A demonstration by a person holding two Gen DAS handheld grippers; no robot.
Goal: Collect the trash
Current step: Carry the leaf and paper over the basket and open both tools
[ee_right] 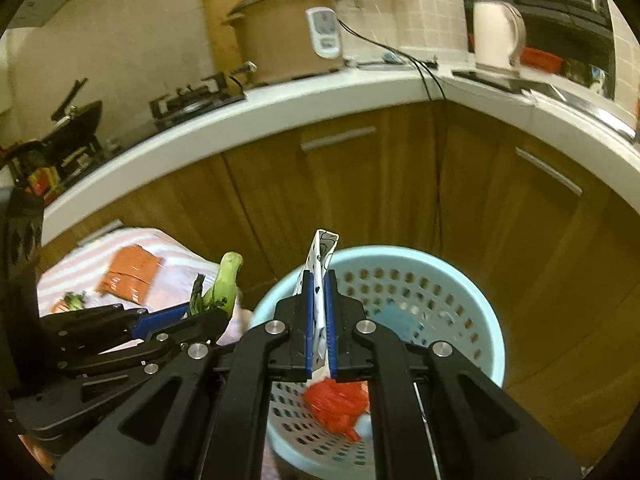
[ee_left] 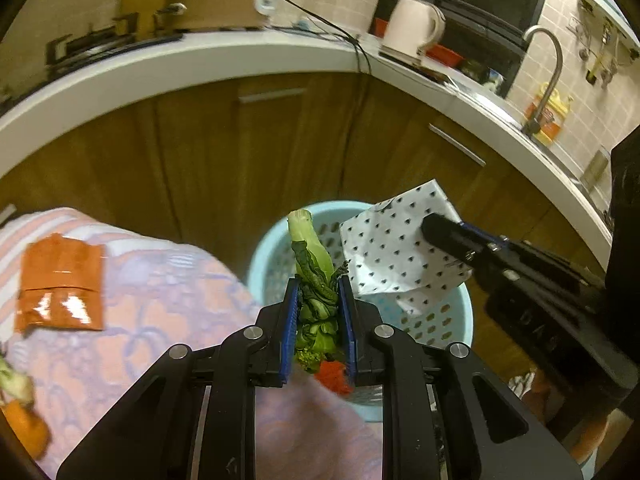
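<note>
My left gripper (ee_left: 319,286) is shut on a wilted green leafy vegetable (ee_left: 311,256) and holds it over the near rim of the light blue perforated basket (ee_left: 448,320). My right gripper (ee_right: 319,280) is shut on a white paper with black dots (ee_right: 320,256), seen flat in the left wrist view (ee_left: 384,252), above the basket (ee_right: 420,288). A crumpled red wrapper (ee_right: 336,404) lies inside the basket. The left gripper with the vegetable (ee_right: 226,280) sits just left of the basket in the right wrist view.
An orange packet (ee_left: 60,284) and vegetable scraps (ee_left: 16,384) lie on the pink patterned cloth (ee_left: 160,300) at left. Brown cabinets (ee_left: 240,152) and a white counter (ee_left: 200,60) stand behind, with a kettle (ee_left: 412,26) and a sink tap (ee_left: 550,76).
</note>
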